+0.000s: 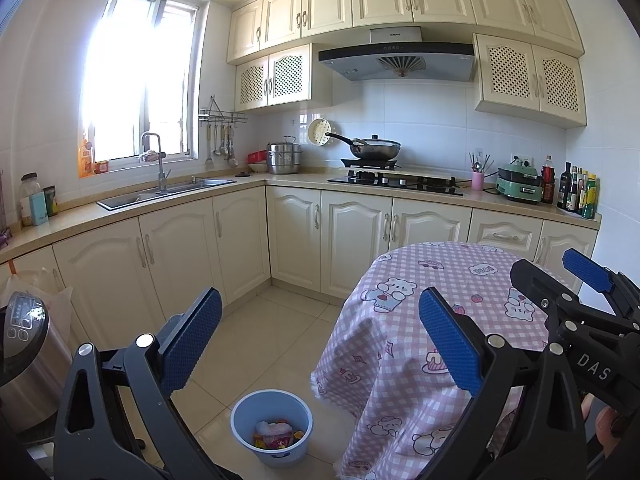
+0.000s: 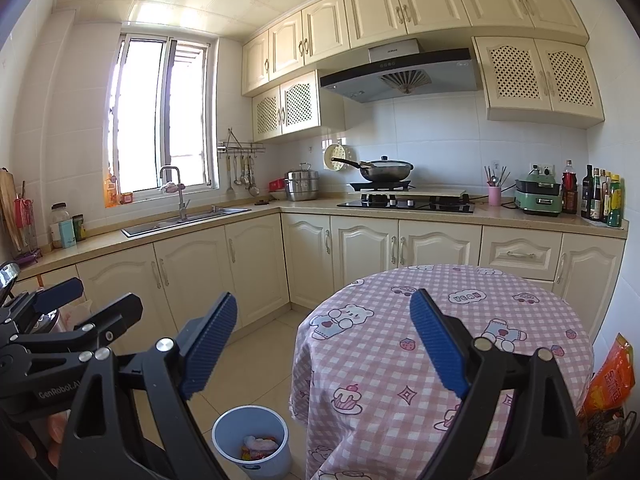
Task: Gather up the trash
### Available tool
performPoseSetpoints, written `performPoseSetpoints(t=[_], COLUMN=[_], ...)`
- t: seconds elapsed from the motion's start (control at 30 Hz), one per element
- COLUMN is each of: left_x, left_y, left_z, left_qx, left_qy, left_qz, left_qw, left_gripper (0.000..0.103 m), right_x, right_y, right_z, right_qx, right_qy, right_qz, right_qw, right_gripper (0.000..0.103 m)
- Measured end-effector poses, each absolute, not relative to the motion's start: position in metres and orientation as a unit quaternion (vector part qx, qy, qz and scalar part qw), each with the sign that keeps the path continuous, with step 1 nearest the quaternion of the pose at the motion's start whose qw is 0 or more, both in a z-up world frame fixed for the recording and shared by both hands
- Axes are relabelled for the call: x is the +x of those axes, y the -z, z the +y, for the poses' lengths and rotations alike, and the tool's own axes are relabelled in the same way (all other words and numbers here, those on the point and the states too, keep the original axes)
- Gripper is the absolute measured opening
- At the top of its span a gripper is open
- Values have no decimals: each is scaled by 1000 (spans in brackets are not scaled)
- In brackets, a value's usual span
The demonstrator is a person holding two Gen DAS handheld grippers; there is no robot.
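I hold both tools raised and level over the near edge of the round table, pointing toward the far kitchen wall. The left tool has its blue pads spread wide with nothing between them; the right tool is likewise spread and empty. In the left wrist view the right tool shows at the right margin, so the two sit side by side, apart from one another.

The trash lies inside the pale blue bin on the floor, just left of the table's hanging pink checked cloth: crumpled wrappers, white, red and yellow (I cannot tell the individual items apart). The bin stands upright, close beside the table, presumably placed there so that pieces lifted off the tabletop drop a short way.

The tabletop carries no loose item that I can see in either view. My judgement is that the collecting is finished or nearly so, and that the tools are held open and high because they carry nothing.

An orange snack packet stands at the far right beside the table; whether it counts as trash I cannot say.
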State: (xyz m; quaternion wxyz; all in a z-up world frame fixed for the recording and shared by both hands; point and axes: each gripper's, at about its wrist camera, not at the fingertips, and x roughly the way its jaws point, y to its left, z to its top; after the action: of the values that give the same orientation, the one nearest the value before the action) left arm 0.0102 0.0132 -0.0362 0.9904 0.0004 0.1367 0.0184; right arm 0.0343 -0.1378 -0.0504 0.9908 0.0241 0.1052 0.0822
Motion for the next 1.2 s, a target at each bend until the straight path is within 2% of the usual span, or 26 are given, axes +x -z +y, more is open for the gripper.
performPoseSetpoints(t=[1.2], left_x=[12], left_y=[40], left_z=[13], left_qx=[-3], left_qy=[-24], left_qz=[145], left_qw=[989], left_gripper=[95], right_x=[49], right_y=[54], right_z=[-146], right_qx=[26], right_qy=[-101], right_qz=[117], right_qw=[988], right_gripper=[87])
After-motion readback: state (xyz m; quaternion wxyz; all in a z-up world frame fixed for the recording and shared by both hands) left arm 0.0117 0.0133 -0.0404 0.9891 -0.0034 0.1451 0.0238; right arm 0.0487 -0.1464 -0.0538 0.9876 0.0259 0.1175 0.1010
